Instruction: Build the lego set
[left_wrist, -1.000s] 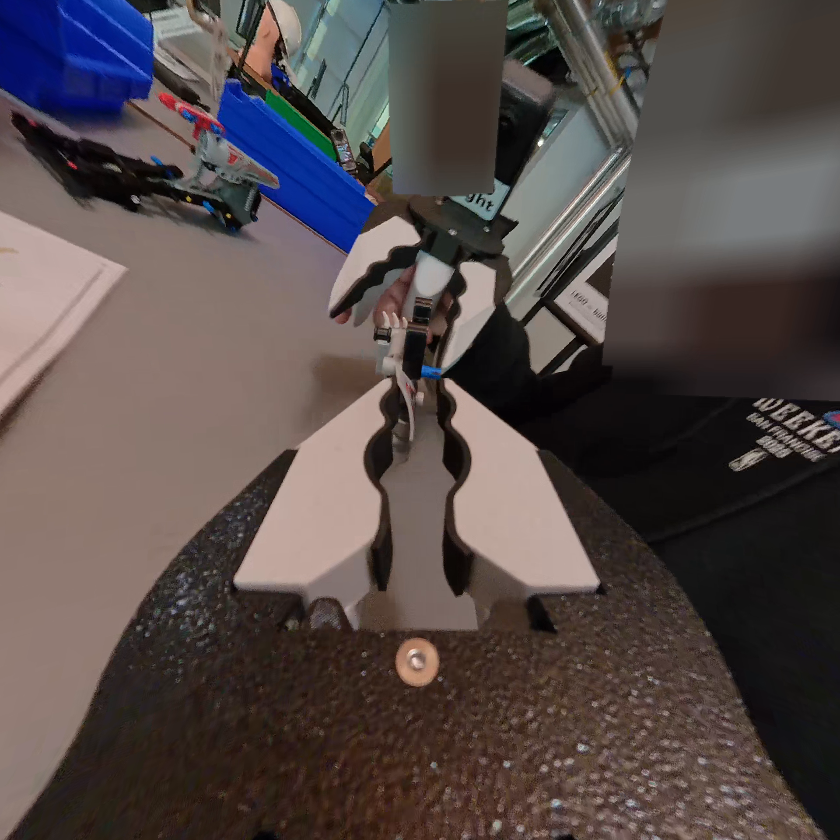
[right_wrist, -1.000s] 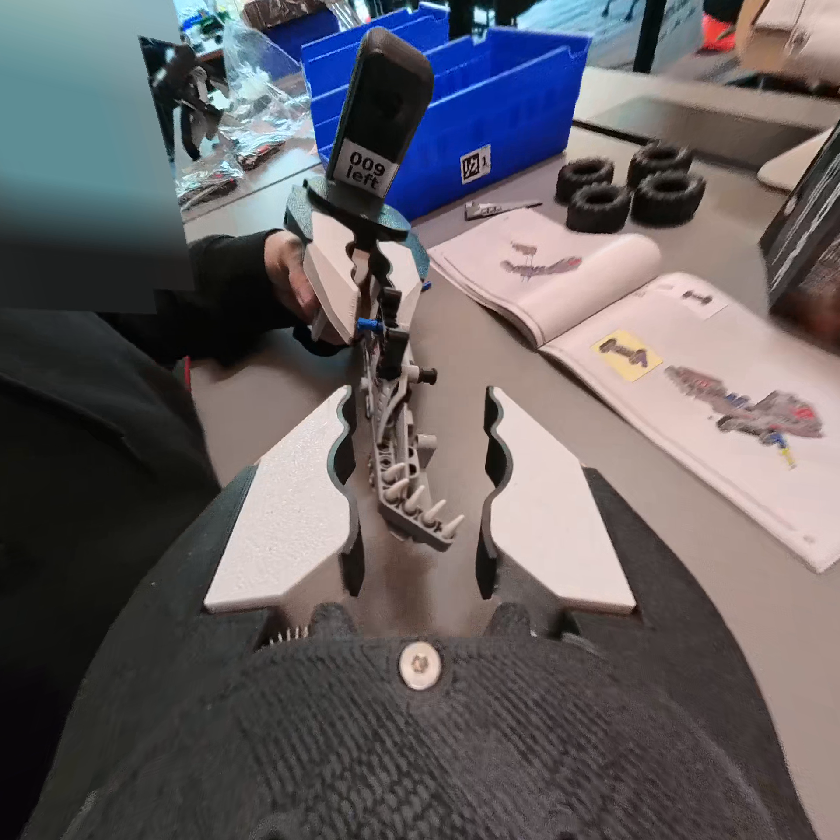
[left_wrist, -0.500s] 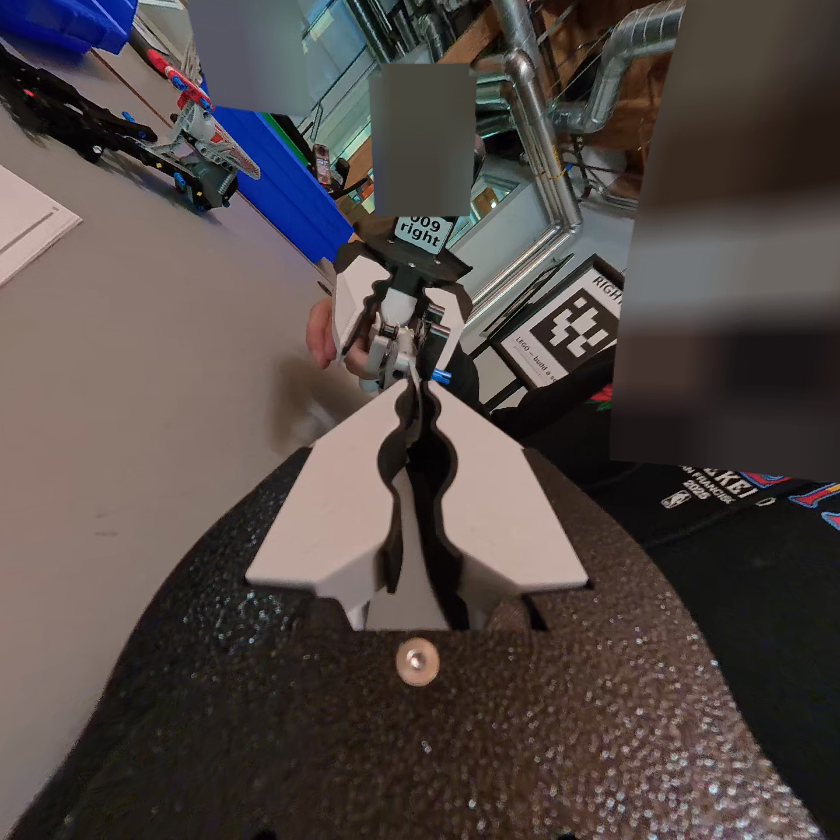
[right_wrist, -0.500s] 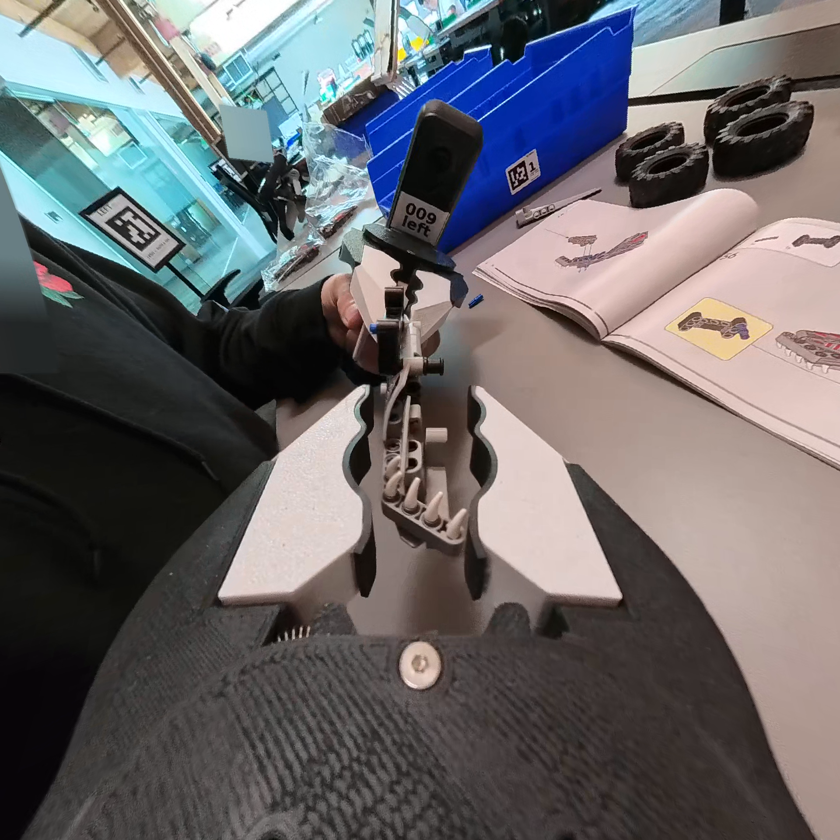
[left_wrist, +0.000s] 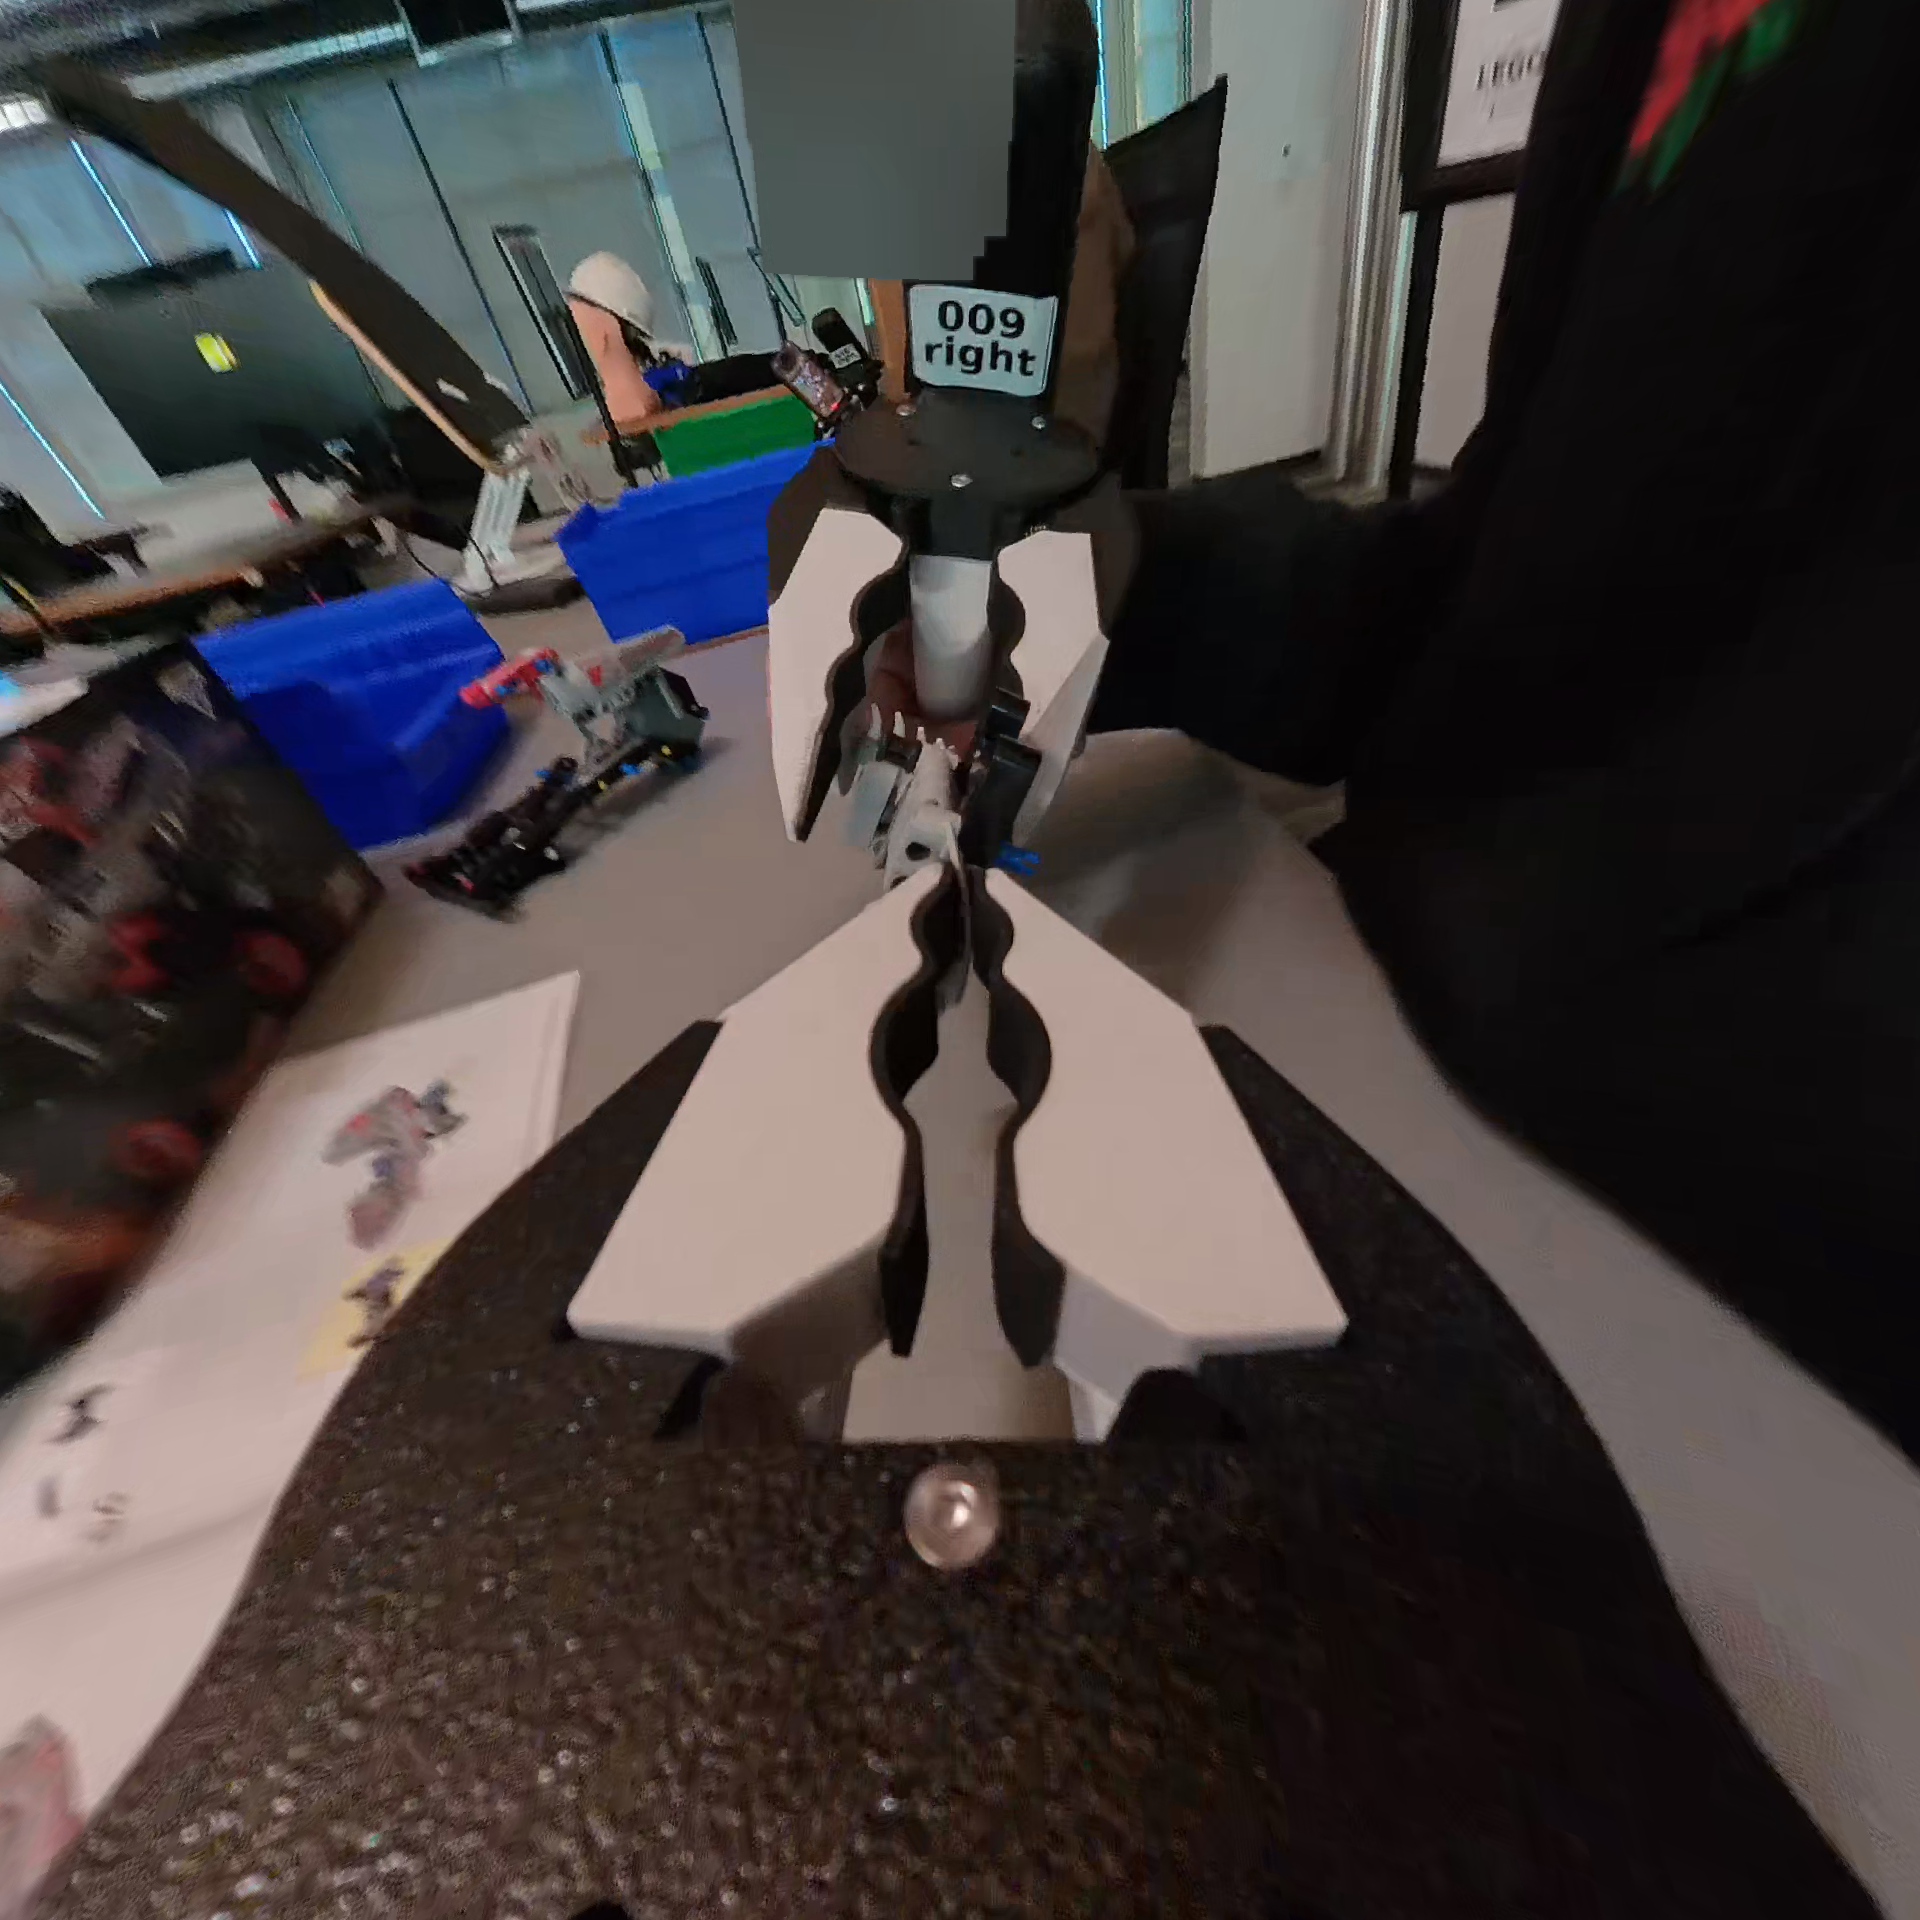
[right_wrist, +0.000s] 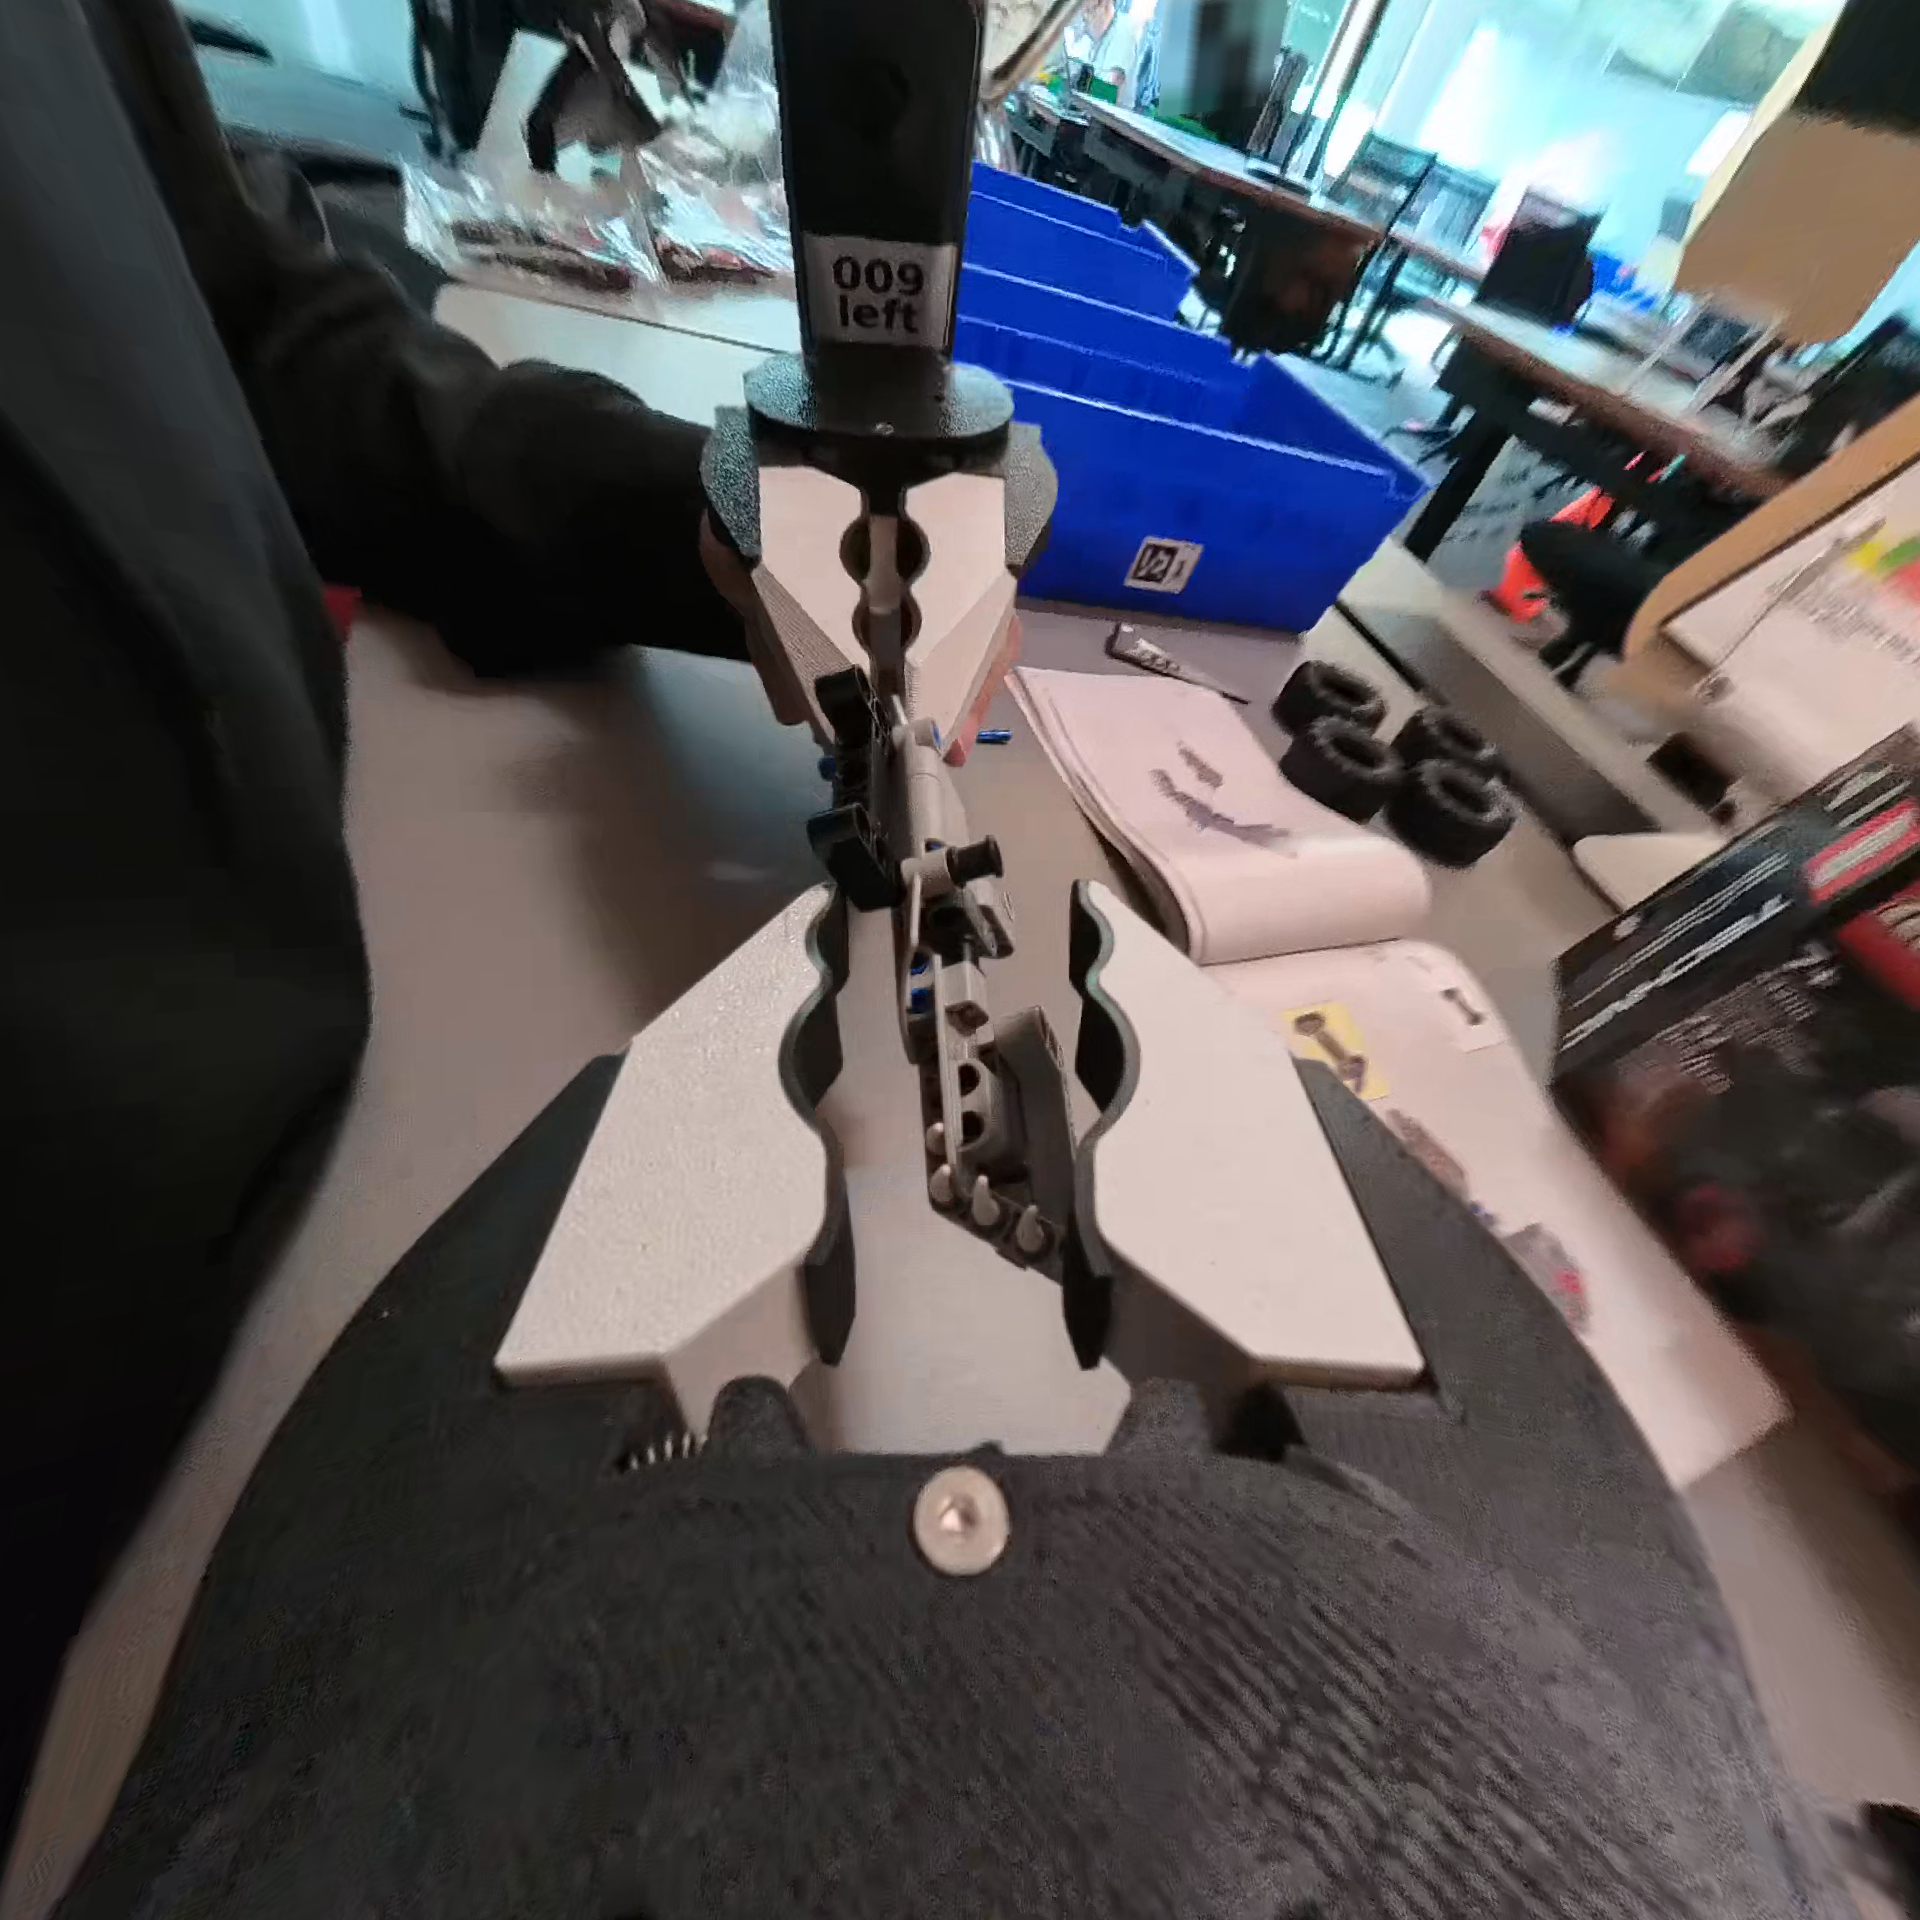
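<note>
Holding one small lego piece (right_wrist: 940, 997) up over the counter (right_wrist: 582, 790), in the middle of both frames. Left tool (left_wrist: 951, 904) pinching its thin far end, clamped tight. Right tool (right_wrist: 951, 1049) sitting around the toothed end, jaws apart; touching on one side maybe, cannot tell for sure. Looking light and stiff, hard grey and black plastic with holes, pegs and little spikes. Likely snapping apart if squeezed hard, so gripping the flat beam sides. Book (right_wrist: 1247, 831) and tyres (right_wrist: 1392, 758) waiting at right.
</note>
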